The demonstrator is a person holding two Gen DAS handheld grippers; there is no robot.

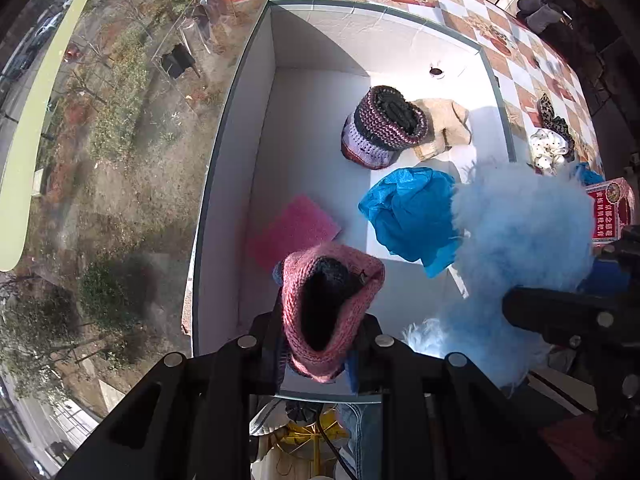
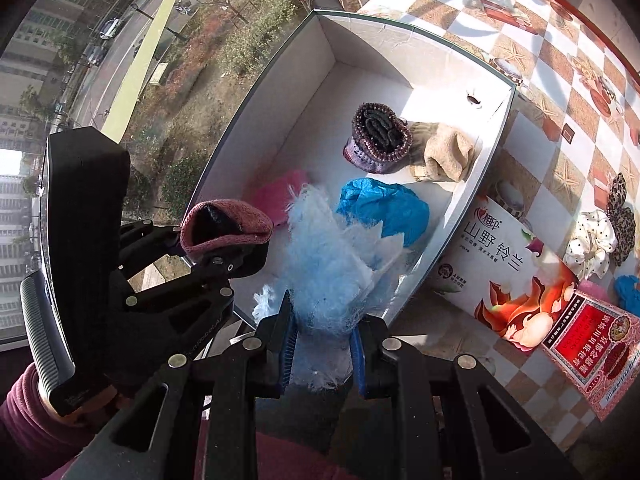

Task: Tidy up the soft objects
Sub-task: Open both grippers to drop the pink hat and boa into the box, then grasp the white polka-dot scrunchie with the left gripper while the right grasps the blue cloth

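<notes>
Pink knit roll (image 1: 330, 312) clamped in your left gripper (image 1: 320, 344) hangs directly above the white box (image 1: 240, 152) floor, while your right gripper (image 2: 322, 344), closed on the blue fluffy piece (image 2: 332, 264), sits over the near rim.

Pink knitted hat (image 1: 332, 312): rolled, its dark opening facing the camera, hanging above the near left corner of the white box (image 1: 240, 128).

Fluffy light-blue item (image 2: 332, 268): feathery, bunched, hanging over the near end of the box.

Inside the box:
- Flat pink pad (image 1: 296, 228) on the floor at 12 o'clock from the pink hat.
- Crumpled blue cloth (image 1: 408, 216) at 3 o'clock from the pad.
- Striped purple knitted hat (image 1: 380, 128), upright, at 12 o'clock from the blue cloth.
- Beige cloth (image 1: 444, 128), touching the striped hat at its 3 o'clock.
</notes>
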